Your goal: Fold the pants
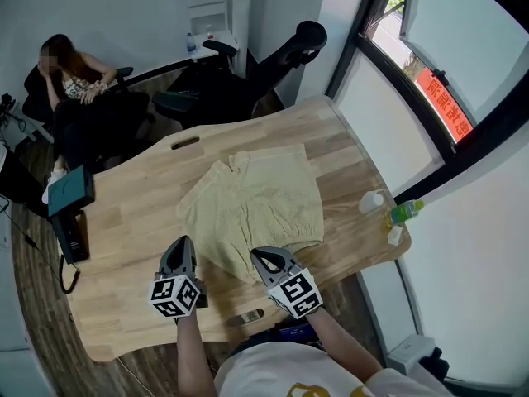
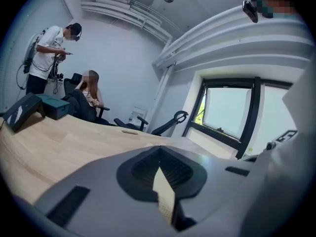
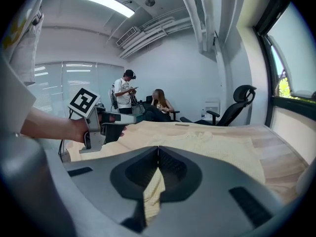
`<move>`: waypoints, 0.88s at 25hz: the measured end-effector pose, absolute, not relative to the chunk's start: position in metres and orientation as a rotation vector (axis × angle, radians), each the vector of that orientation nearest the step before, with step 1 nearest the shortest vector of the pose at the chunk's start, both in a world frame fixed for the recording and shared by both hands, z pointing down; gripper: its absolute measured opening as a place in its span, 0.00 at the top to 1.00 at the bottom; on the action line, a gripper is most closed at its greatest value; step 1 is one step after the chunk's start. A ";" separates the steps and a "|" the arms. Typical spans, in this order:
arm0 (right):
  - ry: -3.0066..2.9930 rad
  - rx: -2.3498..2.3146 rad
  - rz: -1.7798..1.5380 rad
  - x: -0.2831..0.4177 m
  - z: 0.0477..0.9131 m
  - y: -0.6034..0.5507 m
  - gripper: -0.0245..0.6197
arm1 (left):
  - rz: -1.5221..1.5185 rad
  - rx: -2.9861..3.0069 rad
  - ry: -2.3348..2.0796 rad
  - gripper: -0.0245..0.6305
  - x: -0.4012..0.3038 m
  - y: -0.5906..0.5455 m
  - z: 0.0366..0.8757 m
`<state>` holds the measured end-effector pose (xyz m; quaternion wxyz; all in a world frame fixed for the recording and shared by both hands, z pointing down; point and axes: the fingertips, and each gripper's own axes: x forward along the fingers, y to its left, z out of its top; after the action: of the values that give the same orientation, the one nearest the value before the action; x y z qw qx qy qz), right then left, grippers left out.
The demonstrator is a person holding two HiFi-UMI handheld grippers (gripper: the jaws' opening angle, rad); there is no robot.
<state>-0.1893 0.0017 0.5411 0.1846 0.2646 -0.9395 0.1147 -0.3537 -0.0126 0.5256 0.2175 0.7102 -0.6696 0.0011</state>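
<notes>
Pale yellow pants (image 1: pixel 256 201) lie spread on the wooden table (image 1: pixel 132 222), waistband with its tie at the far side. My left gripper (image 1: pixel 179 245) sits at the pants' near left edge, shut with a strip of the cloth (image 2: pixel 163 194) pinched between its jaws. My right gripper (image 1: pixel 266 256) is at the near right edge, also shut on the cloth (image 3: pixel 154 191). In the right gripper view the pants (image 3: pixel 212 142) stretch away over the table, and the left gripper (image 3: pixel 106 125) shows at the left in a hand. Each gripper's body hides the hem beneath it.
A green bottle (image 1: pixel 405 212) and a white container (image 1: pixel 372 201) stand at the table's right edge by the window. A teal box (image 1: pixel 70 190) and a black device (image 1: pixel 74 236) are at the left. Office chairs (image 1: pixel 248 73), a seated person (image 1: pixel 74 85) and a standing person (image 3: pixel 123 95) are beyond.
</notes>
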 end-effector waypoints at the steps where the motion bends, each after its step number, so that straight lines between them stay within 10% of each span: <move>1: -2.652 0.728 0.331 -0.190 0.545 0.003 0.95 | 0.009 1.960 -1.852 0.95 -0.354 -0.012 0.529; 17: -2.584 0.385 0.272 -0.194 0.614 0.050 0.94 | 0.150 1.760 -1.843 0.95 -0.367 -0.007 0.606; 22: -2.520 0.266 0.240 -0.192 0.638 0.063 0.74 | 0.194 1.677 -1.808 0.95 -0.378 -0.006 0.635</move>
<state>-0.1924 0.0634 0.6376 0.2939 0.0997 -0.9463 0.0901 -0.3778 -0.0060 0.6352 0.3276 0.6405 -0.6906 0.0740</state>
